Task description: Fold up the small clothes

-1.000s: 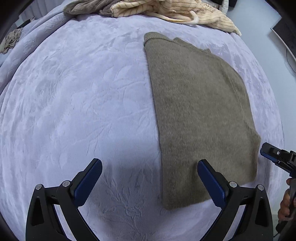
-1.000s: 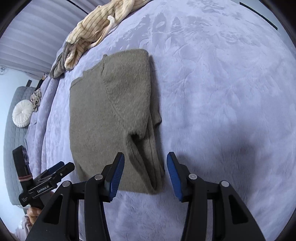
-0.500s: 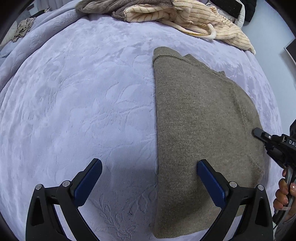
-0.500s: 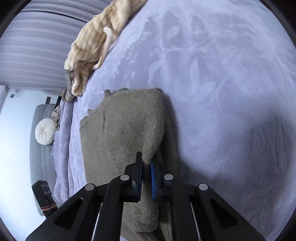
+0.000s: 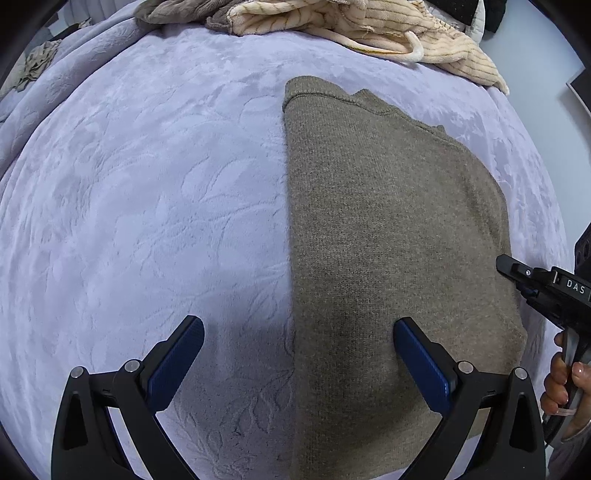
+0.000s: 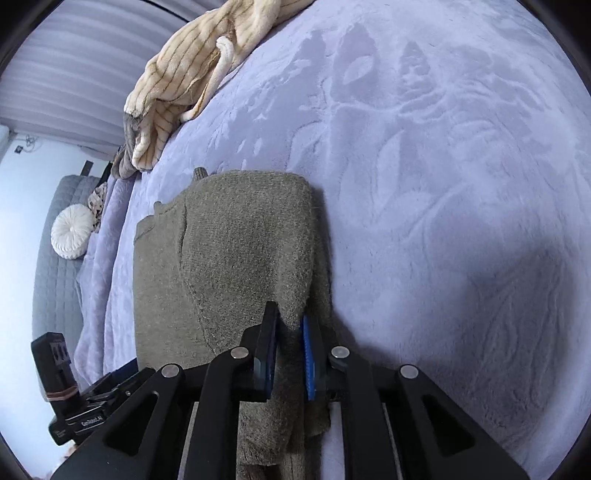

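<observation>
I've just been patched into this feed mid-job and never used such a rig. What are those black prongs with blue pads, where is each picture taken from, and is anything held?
No robot arm here: a person holds a two-finger gripper in each hand, with a fisheye camera on each looking along its fingers. One picture is from the left gripper, the other from the right gripper.

On the lilac bedspread lies a partly folded olive knitted sweater. A cream striped garment is heaped at the far edge.

The left gripper stands wide open above the sweater's near left edge, holding nothing. The right gripper has the folded-over sleeve between its blue pads, pinching a bunch of knit, though its jaws are opening slightly. The person's hand shows at the left view's right edge.
</observation>
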The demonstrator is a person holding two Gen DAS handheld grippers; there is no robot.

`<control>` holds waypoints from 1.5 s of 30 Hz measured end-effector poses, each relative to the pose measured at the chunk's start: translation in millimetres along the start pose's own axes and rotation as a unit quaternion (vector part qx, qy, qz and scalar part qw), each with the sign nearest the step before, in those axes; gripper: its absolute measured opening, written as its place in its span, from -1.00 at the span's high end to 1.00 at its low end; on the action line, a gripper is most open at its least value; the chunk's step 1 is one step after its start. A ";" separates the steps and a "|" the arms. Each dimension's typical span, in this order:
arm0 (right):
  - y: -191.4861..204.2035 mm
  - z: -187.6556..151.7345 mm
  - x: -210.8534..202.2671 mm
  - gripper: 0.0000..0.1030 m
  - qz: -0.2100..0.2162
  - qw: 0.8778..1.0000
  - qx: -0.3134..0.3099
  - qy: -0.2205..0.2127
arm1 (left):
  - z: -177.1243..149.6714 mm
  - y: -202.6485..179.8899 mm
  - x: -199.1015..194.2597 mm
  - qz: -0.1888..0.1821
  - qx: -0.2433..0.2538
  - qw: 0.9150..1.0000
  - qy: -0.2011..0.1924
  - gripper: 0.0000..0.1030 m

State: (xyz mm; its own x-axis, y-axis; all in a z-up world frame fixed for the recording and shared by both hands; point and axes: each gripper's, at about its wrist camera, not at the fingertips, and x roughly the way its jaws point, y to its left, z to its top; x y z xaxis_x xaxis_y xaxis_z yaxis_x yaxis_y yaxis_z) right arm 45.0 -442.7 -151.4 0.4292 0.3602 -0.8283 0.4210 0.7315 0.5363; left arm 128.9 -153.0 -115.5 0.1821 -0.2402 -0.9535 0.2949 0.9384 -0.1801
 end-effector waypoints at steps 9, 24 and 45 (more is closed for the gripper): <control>-13.2 -19.6 -16.9 -0.03 0.018 0.999 0.030 0.005 | -2.3 5.1 0.3 -0.003 -0.005 1.000 0.001 -1.00; -17.9 -18.7 -8.8 -0.36 0.070 0.996 0.034 0.036 | 9.3 8.0 6.5 -0.084 0.005 0.996 0.022 -1.00; -5.7 -6.9 24.2 0.43 0.162 0.982 0.035 0.085 | 33.5 -22.3 18.2 -0.149 0.042 0.987 0.039 -0.26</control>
State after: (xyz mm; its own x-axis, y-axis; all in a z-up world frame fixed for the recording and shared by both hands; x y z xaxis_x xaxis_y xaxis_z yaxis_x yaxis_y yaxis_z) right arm 47.5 -434.2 -175.6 0.4122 0.6640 -0.6238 0.3404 0.5229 0.7815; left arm 157.0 -186.6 -120.7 0.0029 -0.4790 -0.8778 0.4017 0.8045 -0.4376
